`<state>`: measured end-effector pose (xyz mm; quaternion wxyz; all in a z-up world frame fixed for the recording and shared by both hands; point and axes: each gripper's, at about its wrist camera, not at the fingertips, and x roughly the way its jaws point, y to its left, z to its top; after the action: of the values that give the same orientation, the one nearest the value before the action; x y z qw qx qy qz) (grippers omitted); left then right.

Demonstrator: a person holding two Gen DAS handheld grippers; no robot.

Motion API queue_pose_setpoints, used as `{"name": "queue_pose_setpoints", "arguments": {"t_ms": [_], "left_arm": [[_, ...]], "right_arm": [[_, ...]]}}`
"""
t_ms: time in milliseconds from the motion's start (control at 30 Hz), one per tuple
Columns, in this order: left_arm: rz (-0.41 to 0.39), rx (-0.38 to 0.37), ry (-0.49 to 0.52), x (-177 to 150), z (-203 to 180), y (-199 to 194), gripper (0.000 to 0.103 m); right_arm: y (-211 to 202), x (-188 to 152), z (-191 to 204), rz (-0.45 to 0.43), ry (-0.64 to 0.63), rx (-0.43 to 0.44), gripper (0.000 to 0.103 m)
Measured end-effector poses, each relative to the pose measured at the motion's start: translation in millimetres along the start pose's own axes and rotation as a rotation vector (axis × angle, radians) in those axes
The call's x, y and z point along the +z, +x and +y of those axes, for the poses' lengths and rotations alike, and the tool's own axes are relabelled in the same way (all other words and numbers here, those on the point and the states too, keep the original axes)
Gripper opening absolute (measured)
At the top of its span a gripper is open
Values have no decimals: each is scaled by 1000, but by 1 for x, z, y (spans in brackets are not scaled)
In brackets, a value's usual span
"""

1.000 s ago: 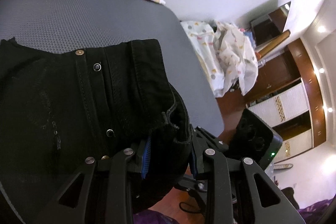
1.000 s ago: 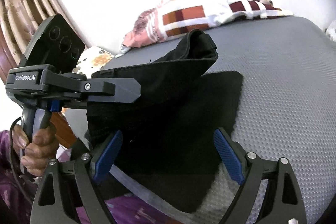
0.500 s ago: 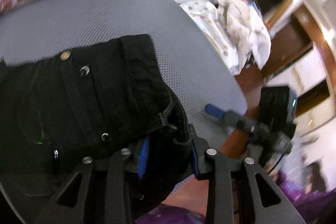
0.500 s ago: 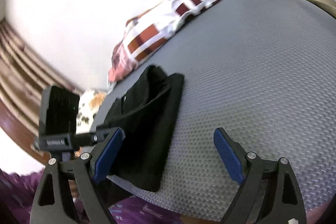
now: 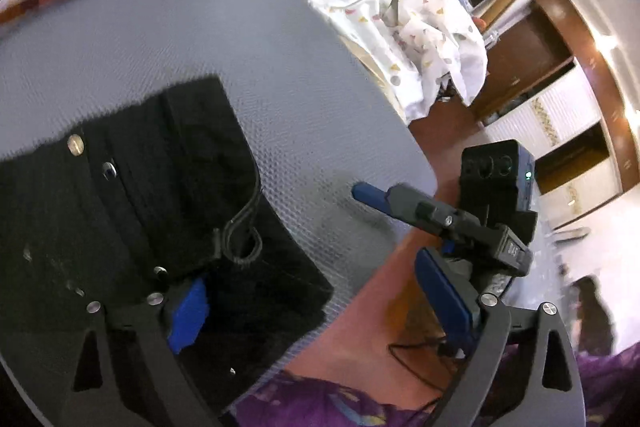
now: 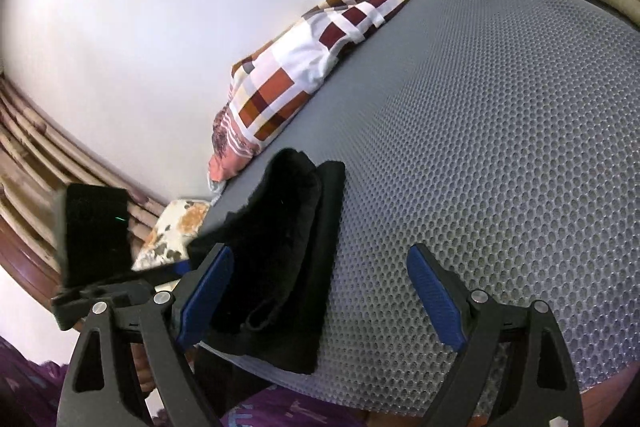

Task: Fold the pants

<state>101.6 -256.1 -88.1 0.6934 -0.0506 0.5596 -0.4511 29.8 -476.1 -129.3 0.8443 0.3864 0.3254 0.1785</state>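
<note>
The folded black pants (image 5: 132, 207) lie flat near the front edge of the grey mesh mattress (image 5: 200, 39), waistband studs and a belt loop showing. My left gripper (image 5: 316, 303) is over their near right corner. Its jaws are opening and its pads press on nothing; the left pad hovers above the cloth and the right one is off the mattress edge. In the right wrist view the pants (image 6: 288, 259) sit just ahead of my right gripper (image 6: 320, 291), toward its left finger. That gripper stands open over bare mattress (image 6: 480, 147), holding nothing.
A checkered pillow (image 6: 304, 75) lies at the far edge against the white wall. A white patterned cloth (image 5: 420, 39) hangs beyond the mattress, with wooden cabinets (image 5: 520, 67) behind. A person's purple clothing (image 5: 320, 403) is at the near edge.
My left gripper let go of the pants' waistband and spread wide; the pants now lie flat. My right gripper rolled and swung off the pants toward the bare mattress.
</note>
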Motion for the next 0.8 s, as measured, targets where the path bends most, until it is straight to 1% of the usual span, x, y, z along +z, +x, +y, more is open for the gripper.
{"name": "queue_pose_setpoints", "arguments": {"t_ms": [33,67,133,167,267,300,333,400,433,467,500,567,600,633,667,700,733,800], "left_arm": [[-6,-20,-6,-1,0,-3,94],[-17,-23,6,-4,-2,-6,94],[-58,-13,43,-11,-7,-14,94],[-84,-5,56,-16,-8,-18,94],[-93,14,83,-25,-10,-19,94],[-96,23,100,-29,-12,-19,94],[-102,30,114,-30,-16,-17,94],[-120,50,149,-33,-21,-15,94],[-125,64,173,-35,-23,-14,94],[-126,83,199,-38,-26,-12,94],[-129,104,224,-41,-29,-10,94],[-146,202,335,-50,-43,-4,94],[-158,269,413,-57,-53,1,94],[-179,376,532,-69,-67,9,94],[-179,436,603,-77,-74,17,94],[-181,509,692,-90,-82,28,94],[-195,590,790,-105,-91,39,94],[-222,682,935,-131,-104,55,94]], "right_arm": [[-1,1,-1,-5,13,7,88],[-3,2,-1,-11,25,16,88],[-6,5,0,-17,43,50,88],[-6,7,2,-8,50,82,88],[5,14,13,67,72,221,88],[10,18,21,87,62,254,88],[15,22,30,106,36,265,88],[29,29,45,162,-25,229,88],[36,30,52,194,-60,192,88],[48,31,64,244,-117,156,88],[54,29,71,273,-149,151,88],[69,23,85,343,-216,140,88],[73,20,89,359,-251,110,86],[78,18,92,370,-284,75,83],[85,14,93,400,-316,46,63],[88,12,92,412,-323,31,49],[89,11,90,413,-328,11,48],[90,10,88,422,-353,-36,38]]}}
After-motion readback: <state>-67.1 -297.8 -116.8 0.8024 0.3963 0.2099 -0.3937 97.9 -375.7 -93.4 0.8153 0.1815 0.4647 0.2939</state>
